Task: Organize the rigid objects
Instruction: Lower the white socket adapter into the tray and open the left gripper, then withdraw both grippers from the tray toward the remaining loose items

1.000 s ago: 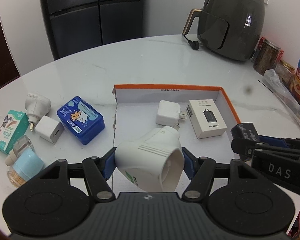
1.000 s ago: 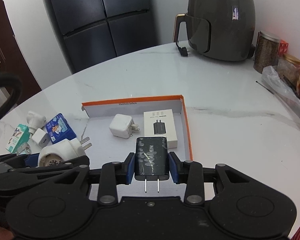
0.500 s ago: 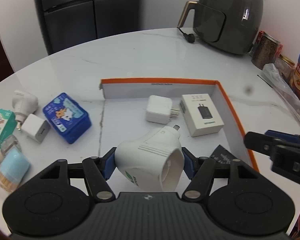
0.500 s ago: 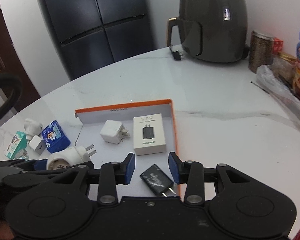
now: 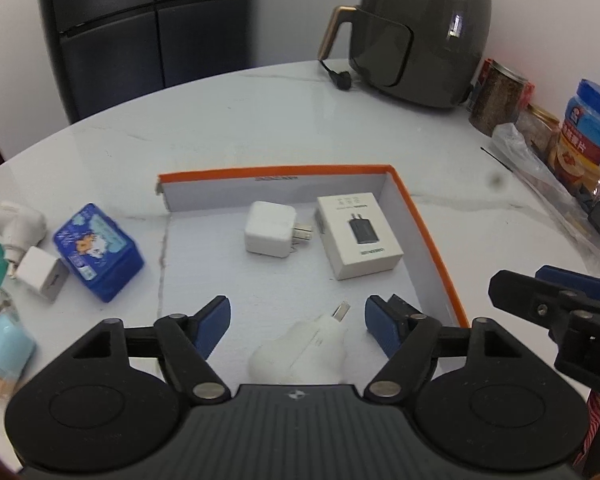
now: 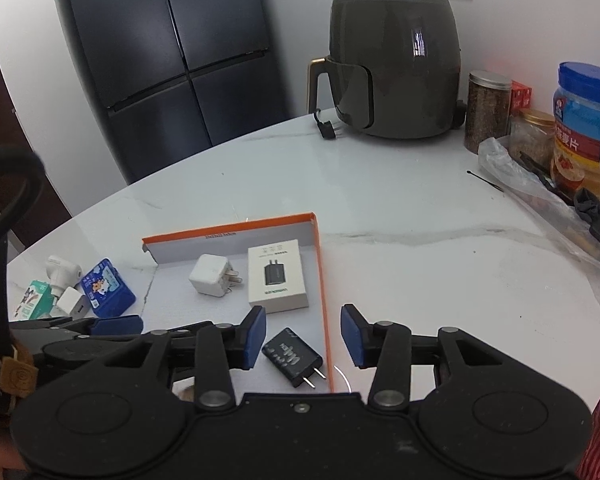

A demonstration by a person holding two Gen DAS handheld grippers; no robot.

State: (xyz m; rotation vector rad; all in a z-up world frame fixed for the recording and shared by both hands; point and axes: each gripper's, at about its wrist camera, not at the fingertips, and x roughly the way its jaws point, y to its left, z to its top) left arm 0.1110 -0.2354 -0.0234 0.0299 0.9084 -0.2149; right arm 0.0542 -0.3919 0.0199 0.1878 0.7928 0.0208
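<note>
Now we see the white plug adapter (image 5: 300, 354) lying on the floor of the orange-rimmed box lid (image 5: 431, 240), between the opening jaws of our left gripper (image 5: 296, 320), whose blue pads stand clear of it. Our right gripper (image 6: 303, 338) is opening too, and the black charger (image 6: 293, 357) lies below its jaws, just inside the lid's right wall. Farther in rest a white cube charger (image 5: 271, 230) and a white charger carton (image 5: 357, 236). Left of the lid, on the white marble table (image 5: 260, 120), sit a blue tin (image 5: 98, 252) and small white plugs. Beyond stand an air fryer (image 6: 393, 60), jars (image 6: 487, 110) and a dark refrigerator (image 6: 172, 52).
</note>
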